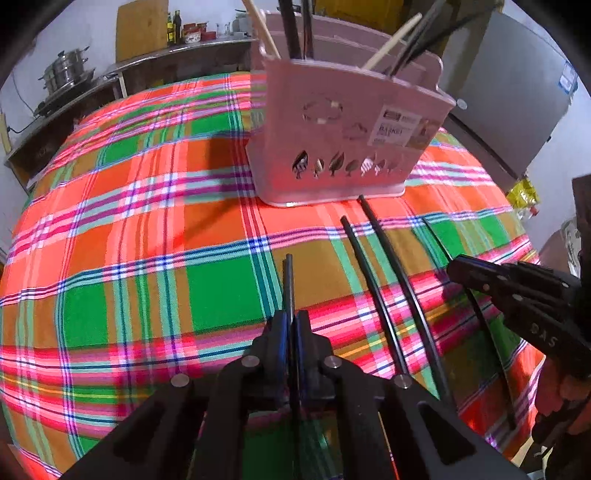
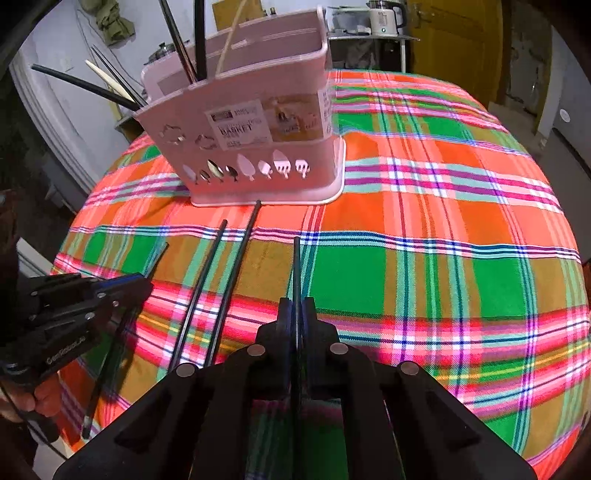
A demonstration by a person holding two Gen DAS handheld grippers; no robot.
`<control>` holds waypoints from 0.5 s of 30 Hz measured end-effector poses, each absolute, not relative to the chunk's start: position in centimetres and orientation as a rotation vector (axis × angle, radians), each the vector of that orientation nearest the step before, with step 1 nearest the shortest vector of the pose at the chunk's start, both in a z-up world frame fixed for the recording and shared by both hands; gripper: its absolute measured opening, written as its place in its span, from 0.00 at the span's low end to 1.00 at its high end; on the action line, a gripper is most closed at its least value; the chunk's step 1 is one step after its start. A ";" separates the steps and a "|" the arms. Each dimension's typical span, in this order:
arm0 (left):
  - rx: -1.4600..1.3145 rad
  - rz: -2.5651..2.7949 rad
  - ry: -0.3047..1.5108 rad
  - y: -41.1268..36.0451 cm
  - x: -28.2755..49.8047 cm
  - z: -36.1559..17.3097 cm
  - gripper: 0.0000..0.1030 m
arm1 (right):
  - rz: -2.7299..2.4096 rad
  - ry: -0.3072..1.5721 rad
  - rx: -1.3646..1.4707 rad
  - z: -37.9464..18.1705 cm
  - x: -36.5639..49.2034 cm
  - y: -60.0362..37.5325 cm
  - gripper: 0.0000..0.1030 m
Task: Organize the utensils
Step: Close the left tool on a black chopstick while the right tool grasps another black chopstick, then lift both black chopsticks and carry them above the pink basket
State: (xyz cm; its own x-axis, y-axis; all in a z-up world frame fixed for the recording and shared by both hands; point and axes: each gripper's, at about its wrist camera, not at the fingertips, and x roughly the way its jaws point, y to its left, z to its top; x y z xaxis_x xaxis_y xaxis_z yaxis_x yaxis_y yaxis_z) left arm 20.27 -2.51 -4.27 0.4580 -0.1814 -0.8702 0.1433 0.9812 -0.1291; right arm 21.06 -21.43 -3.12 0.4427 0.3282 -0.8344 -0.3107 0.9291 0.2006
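A pink utensil basket [image 1: 347, 140] [image 2: 255, 147] stands on the plaid tablecloth with several chopsticks in it. My left gripper [image 1: 291, 321] is shut on a black chopstick [image 1: 289, 280] that points at the basket. My right gripper [image 2: 296, 308] is shut on another black chopstick [image 2: 296, 266]. Two loose black chopsticks [image 1: 373, 266] [image 2: 218, 280] lie side by side on the cloth in front of the basket. A third one [image 1: 487, 332] [image 2: 110, 354] lies further out, partly under the other gripper in each view. The right gripper [image 1: 454, 267] also shows in the left wrist view, the left gripper [image 2: 146, 284] in the right wrist view.
The round table [image 1: 129, 221] [image 2: 461, 221] has a bright plaid cloth. Behind it are a counter with steel pots [image 1: 66, 74], bottles [image 1: 173, 27], a grey fridge [image 1: 517, 92], a kettle [image 2: 382, 18] and a yellow door [image 2: 454, 44].
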 end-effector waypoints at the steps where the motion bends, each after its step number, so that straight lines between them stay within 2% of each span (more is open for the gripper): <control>1: -0.040 -0.198 1.063 -2.4 20.1 -3.7 0.04 | 0.403 1.026 0.027 -2.6 20.8 -21.5 0.05; 15: -0.074 -0.237 0.816 -1.3 18.6 7.8 0.04 | 0.447 0.779 0.069 7.8 19.1 -22.1 0.05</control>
State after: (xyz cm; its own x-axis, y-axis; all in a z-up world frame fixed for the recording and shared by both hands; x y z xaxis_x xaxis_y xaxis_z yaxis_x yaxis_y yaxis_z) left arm 18.61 -1.28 7.79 0.6600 -0.2382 -0.7125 0.1810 0.9709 -0.1569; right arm 19.07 -22.07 7.75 0.6232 0.4142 -0.6634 -0.3641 0.9044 0.2225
